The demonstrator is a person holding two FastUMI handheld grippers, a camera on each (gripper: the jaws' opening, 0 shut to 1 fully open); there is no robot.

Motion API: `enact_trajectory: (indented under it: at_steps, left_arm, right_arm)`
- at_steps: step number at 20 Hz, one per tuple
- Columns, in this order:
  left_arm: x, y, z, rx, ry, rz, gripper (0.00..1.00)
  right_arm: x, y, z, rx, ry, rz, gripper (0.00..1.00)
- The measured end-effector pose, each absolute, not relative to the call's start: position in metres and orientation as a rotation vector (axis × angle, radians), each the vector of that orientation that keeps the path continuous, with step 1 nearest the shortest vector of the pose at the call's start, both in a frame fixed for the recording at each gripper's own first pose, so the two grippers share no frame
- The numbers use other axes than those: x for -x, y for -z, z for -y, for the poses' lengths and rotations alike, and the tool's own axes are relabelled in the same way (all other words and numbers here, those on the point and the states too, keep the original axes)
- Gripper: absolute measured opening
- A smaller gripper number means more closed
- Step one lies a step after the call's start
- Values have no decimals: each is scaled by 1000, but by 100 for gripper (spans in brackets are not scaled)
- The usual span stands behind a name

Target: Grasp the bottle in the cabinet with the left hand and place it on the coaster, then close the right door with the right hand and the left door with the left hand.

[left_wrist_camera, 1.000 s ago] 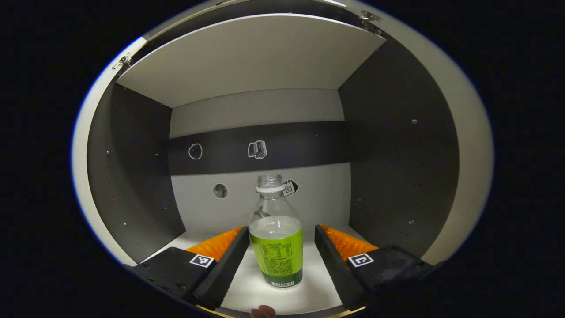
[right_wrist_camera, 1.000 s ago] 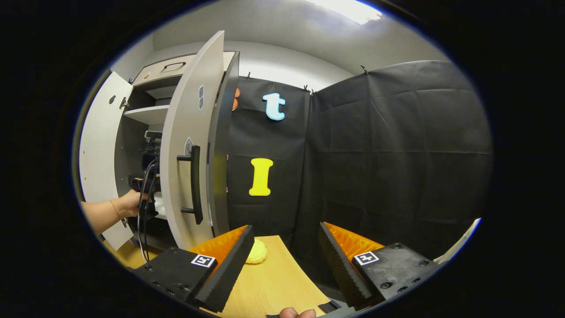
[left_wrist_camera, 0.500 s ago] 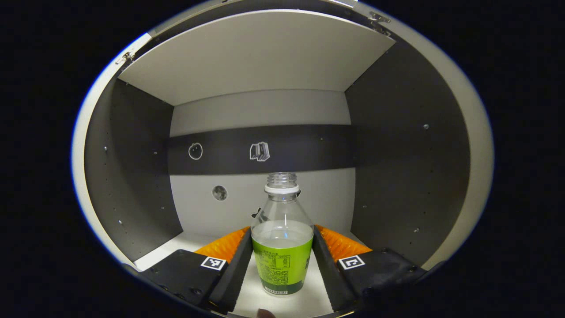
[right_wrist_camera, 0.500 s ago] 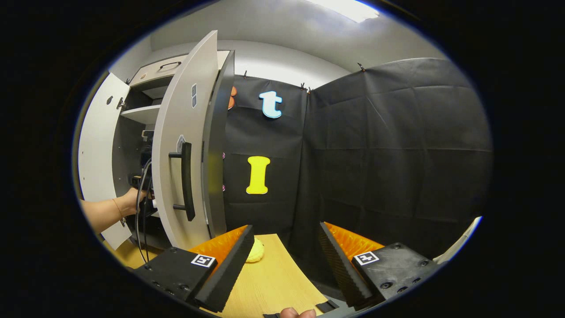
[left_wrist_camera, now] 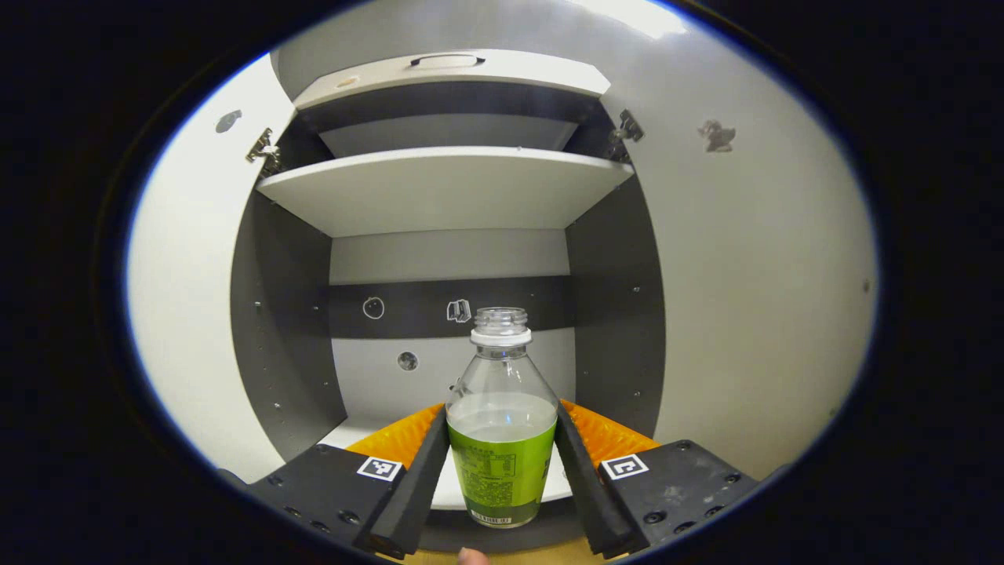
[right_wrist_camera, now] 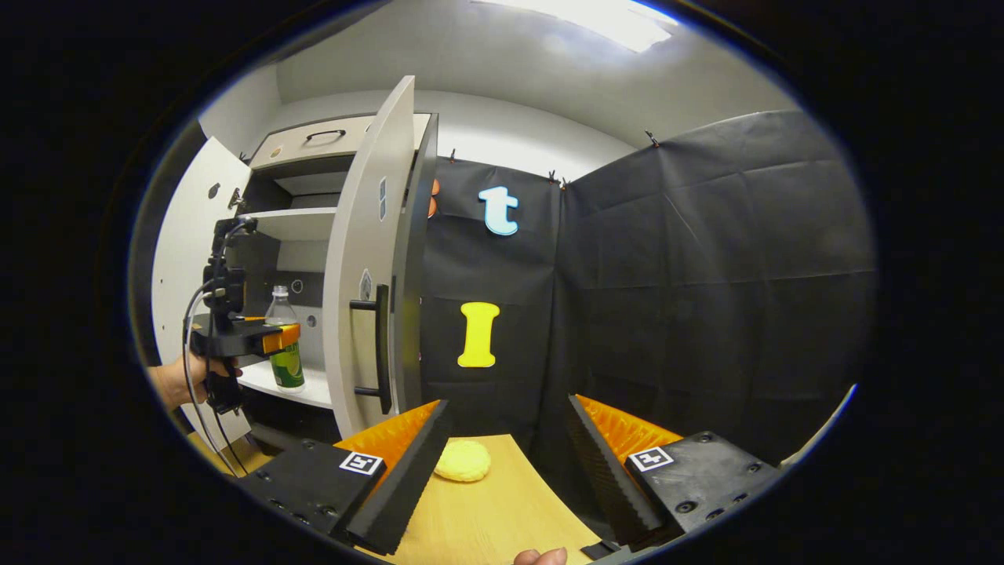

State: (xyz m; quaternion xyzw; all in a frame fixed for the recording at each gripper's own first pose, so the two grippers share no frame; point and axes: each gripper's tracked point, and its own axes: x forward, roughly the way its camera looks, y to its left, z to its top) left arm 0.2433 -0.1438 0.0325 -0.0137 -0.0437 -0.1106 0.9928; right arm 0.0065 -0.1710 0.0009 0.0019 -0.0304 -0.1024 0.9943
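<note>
Bottle [left_wrist_camera: 500, 424] now sits clamped between your left gripper [left_wrist_camera: 502, 471] jaws, which a second ago stood wide either side of it; you have drawn it back to the front edge of the cabinet shelf [left_wrist_camera: 541, 490], so the pick is done. Next comes the yellow coaster [right_wrist_camera: 463, 460] on the tabletop [right_wrist_camera: 502, 526], just ahead of your right gripper [right_wrist_camera: 506, 463], whose jaws are wide and empty. Both doors remain open.

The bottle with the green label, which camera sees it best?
The left gripper view. The bottle stands big and upright in the middle, pinched between the left gripper fingers, with its open neck and label plain. The right gripper view shows the bottle small and far off, at the cabinet.
</note>
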Motion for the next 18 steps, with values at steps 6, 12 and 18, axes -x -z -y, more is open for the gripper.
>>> enact_trajectory:
  at_steps: [6, 12, 18]
  left_arm:
    - [-165, -4, 115, 26, 244, 116, 77]
    - [-93, 64, 122, 51, 343, 122, 77]
    - [-33, 153, 145, 49, 463, 85, 77]
  right_arm:
    - [1, -11, 139, 3, 170, 93, 98]
    - [13, -18, 129, 39, 196, 113, 98]
    - [19, -21, 123, 49, 201, 117, 98]
